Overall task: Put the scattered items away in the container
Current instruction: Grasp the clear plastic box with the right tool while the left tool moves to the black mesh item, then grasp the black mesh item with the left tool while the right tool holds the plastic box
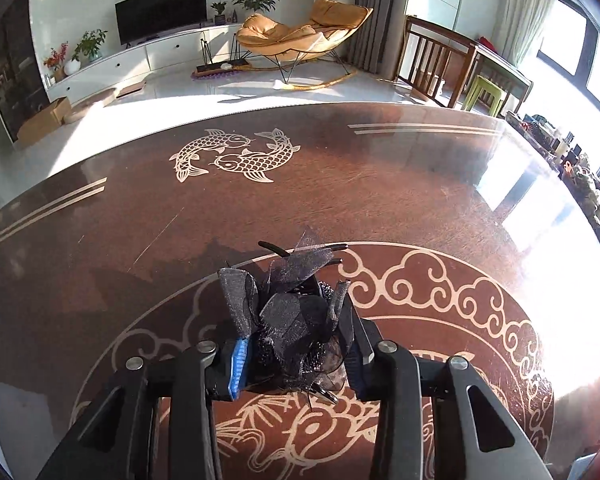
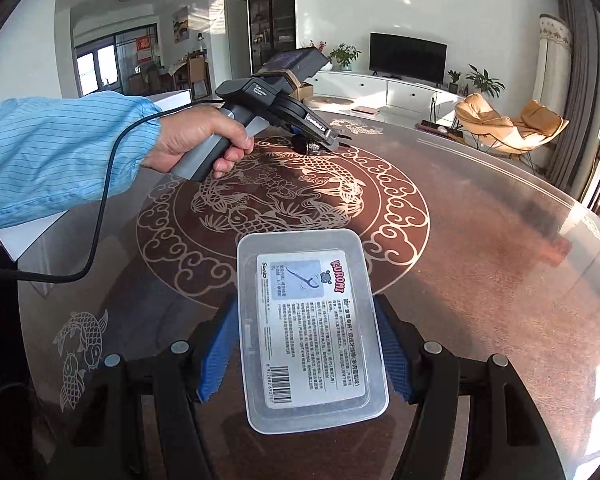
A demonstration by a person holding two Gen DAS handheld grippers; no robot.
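Observation:
A black mesh hair bow [image 1: 288, 308] with thin black prongs sits between the blue-padded fingers of my left gripper [image 1: 296, 344], which is shut on it just above the brown patterned table [image 1: 380, 184]. In the right wrist view a hand [image 2: 196, 140] holds that left gripper [image 2: 320, 142] over the table's round carp motif, with the bow [image 2: 312, 147] a dark bundle at its tip. My right gripper [image 2: 306, 356] is shut on a clear plastic container [image 2: 308, 312] bearing a printed label, its blue pads [image 2: 218, 354] pressed against the two long sides.
The glass-topped table has a curved far edge [image 1: 284, 106]. Small clutter lines its right rim [image 1: 580, 168]. A person's blue striped sleeve [image 2: 56, 152] and a black cable [image 2: 100, 216] cross the left of the right wrist view. A white sheet [image 2: 28, 236] lies below the sleeve.

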